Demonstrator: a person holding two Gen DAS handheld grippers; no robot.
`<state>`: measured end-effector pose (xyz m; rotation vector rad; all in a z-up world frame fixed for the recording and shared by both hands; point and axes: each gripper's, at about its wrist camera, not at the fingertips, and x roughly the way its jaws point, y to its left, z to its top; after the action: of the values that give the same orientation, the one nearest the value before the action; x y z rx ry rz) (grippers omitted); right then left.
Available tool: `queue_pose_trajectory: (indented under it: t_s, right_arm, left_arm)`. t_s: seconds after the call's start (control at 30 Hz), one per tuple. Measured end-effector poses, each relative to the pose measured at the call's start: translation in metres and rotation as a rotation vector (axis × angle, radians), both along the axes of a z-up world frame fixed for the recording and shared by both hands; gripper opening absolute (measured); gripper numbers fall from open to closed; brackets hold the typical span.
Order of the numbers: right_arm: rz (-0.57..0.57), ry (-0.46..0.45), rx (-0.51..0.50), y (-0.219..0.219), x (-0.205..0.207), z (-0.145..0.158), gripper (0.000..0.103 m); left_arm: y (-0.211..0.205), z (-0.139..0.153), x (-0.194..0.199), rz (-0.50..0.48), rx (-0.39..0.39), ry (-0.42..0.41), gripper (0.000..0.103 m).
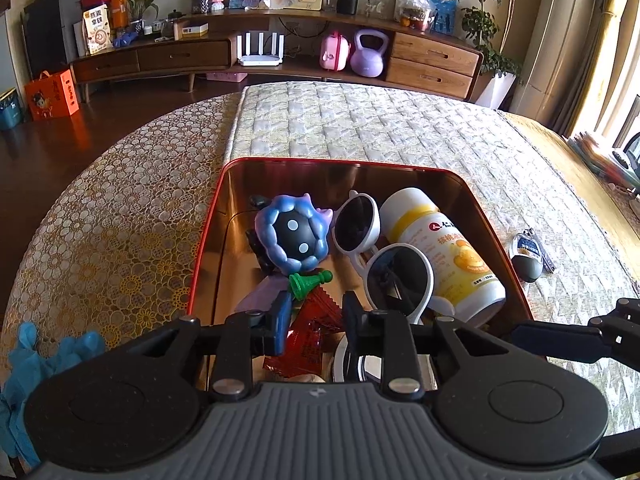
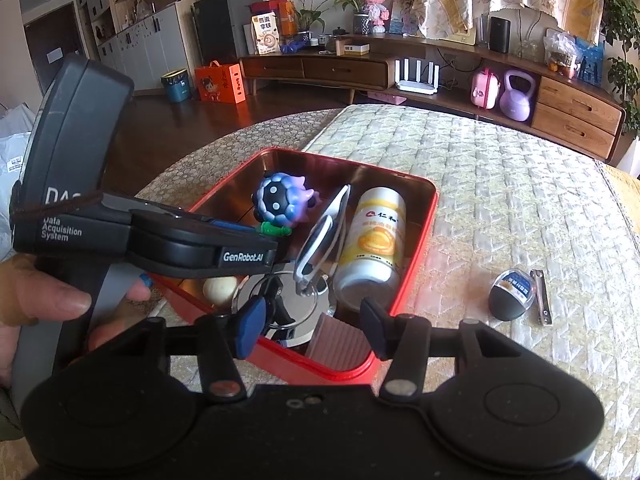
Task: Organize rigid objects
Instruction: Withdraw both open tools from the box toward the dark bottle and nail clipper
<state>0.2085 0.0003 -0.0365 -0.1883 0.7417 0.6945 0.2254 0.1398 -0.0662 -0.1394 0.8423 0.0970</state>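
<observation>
A red tin tray [image 1: 208, 216] [image 2: 420, 240] on the quilted table holds a blue flower-shaped toy [image 1: 292, 236] [image 2: 278, 200], a green chess pawn [image 1: 310, 282] [image 2: 276, 230], white sunglasses [image 1: 380, 252] [image 2: 320, 236], a white and yellow bottle [image 1: 444, 256] [image 2: 376, 240], a red packet [image 1: 316, 340] and a round metal lid [image 2: 292, 300]. My left gripper [image 1: 314, 330] is open and empty above the tray's near part. My right gripper [image 2: 310, 330] is open and empty over the tray's near edge. A dark egg-shaped case [image 1: 528, 260] [image 2: 510, 296] and nail clippers [image 2: 542, 300] lie on the table right of the tray.
A blue glove [image 1: 36, 364] lies at the table's left edge. A low wooden cabinet [image 1: 432, 60] with a purple kettlebell [image 1: 370, 54] stands beyond the table. The left gripper's body [image 2: 120, 232] and the hand holding it fill the left of the right wrist view.
</observation>
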Motion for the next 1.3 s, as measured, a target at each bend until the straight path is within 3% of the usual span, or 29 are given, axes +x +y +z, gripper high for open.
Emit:
queue_pose_trajectory:
  t_s: [0.07,0.1,0.13,0.2,0.6,0.67,0.9,1.03,1.13,1.3]
  right_arm:
    - [-0.001,-0.003,0.004,-0.002,-0.003,0.002,0.054]
    - [-0.001,-0.007,0.006,-0.002,-0.004,0.003,0.055]
    - [-0.002,-0.01,0.009,-0.004,-0.005,0.005,0.056]
    - [-0.006,-0.015,0.019,-0.006,-0.008,0.008,0.057]
    - [-0.025,-0.038,0.092,-0.052,-0.033,0.028,0.073]
    - [-0.031,-0.042,0.102,-0.064,-0.036,0.029,0.081]
    - [-0.097,-0.041,0.128,-0.107,-0.036,0.032,0.089]
    - [-0.13,-0.055,0.142,-0.126,-0.034,0.032,0.102]
    - [-0.135,-0.074,0.129,-0.139,-0.032,0.032,0.103]
    - [-0.155,-0.096,0.104,-0.16,-0.021,0.034,0.103]
  left_arm:
    - [-0.001,0.003,-0.003,0.0,0.0,-0.006,0.032]
    - [-0.001,0.004,-0.005,-0.002,-0.001,-0.009,0.038]
    - [-0.002,0.006,-0.007,-0.002,0.002,-0.015,0.05]
    - [-0.003,0.011,-0.012,0.001,0.009,-0.038,0.061]
    - [-0.02,0.035,-0.047,-0.023,0.02,-0.088,0.061]
    - [-0.025,0.038,-0.052,-0.031,0.017,-0.093,0.064]
    - [-0.049,0.044,-0.064,-0.077,0.009,-0.112,0.069]
    - [-0.063,0.046,-0.066,-0.098,0.001,-0.122,0.076]
    - [-0.076,0.046,-0.066,-0.102,0.011,-0.14,0.083]
    - [-0.104,0.044,-0.063,-0.122,0.026,-0.166,0.083]
